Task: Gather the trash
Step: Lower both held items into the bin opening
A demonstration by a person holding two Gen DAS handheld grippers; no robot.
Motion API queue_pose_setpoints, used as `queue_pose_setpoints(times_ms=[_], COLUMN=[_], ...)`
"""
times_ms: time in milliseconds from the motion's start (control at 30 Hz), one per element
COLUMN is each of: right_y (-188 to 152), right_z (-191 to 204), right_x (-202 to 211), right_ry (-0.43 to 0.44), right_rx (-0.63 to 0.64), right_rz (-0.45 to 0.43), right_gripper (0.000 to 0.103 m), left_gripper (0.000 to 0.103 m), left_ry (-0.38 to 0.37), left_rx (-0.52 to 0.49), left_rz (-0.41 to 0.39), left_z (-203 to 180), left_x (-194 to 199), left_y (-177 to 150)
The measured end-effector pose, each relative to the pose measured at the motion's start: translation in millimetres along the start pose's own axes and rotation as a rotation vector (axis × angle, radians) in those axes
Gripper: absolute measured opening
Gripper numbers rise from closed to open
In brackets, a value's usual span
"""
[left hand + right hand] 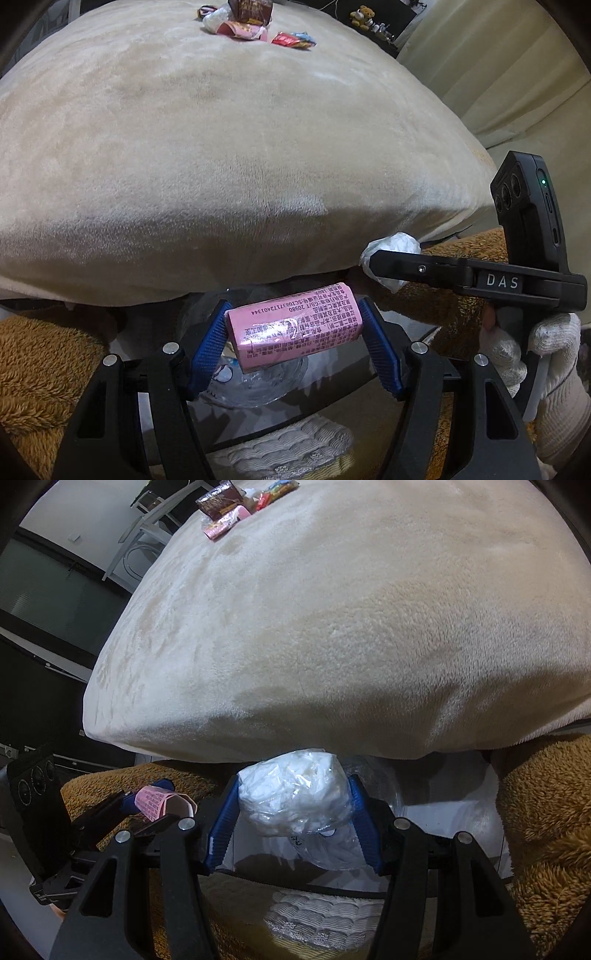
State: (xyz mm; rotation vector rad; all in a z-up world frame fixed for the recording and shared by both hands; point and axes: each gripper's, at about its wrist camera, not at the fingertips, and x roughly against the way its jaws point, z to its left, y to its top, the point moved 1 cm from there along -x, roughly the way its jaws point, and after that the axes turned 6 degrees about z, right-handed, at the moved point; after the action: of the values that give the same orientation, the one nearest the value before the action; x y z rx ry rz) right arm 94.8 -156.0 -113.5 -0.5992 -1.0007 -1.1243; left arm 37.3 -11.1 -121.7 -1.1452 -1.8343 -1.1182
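My left gripper (295, 325) is shut on a pink printed wrapper (295, 328), held off the near edge of a beige plush table cover (240, 147). My right gripper (293, 801) is shut on a crumpled white plastic wad (293, 797); it shows at the right of the left wrist view (391, 254), still clamped. The pink wrapper also shows at the left of the right wrist view (159, 803). Both grippers hover over a clear plastic bag (258, 384) below the table edge. More wrappers (251, 26) lie at the far end of the cover, also in the right wrist view (229, 509).
Brown fuzzy fabric lies on both sides of the bag (40, 354) (546, 805). A grey patterned cushion (325, 915) sits below. A white chair (144, 528) stands beyond the table's left side. A teddy bear (364, 16) sits on a far shelf.
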Motion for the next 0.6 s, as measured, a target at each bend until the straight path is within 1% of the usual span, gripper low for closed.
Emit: queue_pose_setpoints(times_ms=[367,600], right_y=[-1,-2], right_z=[-4,-7], right_x=[-31,-49], right_ry=[-0.042,-0.043], right_rx=[-0.04,-0.082], right_rz=[0.113,0.169], right_gripper=[0.057,0.057], left_gripper=[0.068,0.068], left_ry=[0.05,0.078], left_rx=[0.031,0.031], left_rz=[0.131,0.204], left_z=[8,9], left_x=[-32,-47], left_y=[-3,-10])
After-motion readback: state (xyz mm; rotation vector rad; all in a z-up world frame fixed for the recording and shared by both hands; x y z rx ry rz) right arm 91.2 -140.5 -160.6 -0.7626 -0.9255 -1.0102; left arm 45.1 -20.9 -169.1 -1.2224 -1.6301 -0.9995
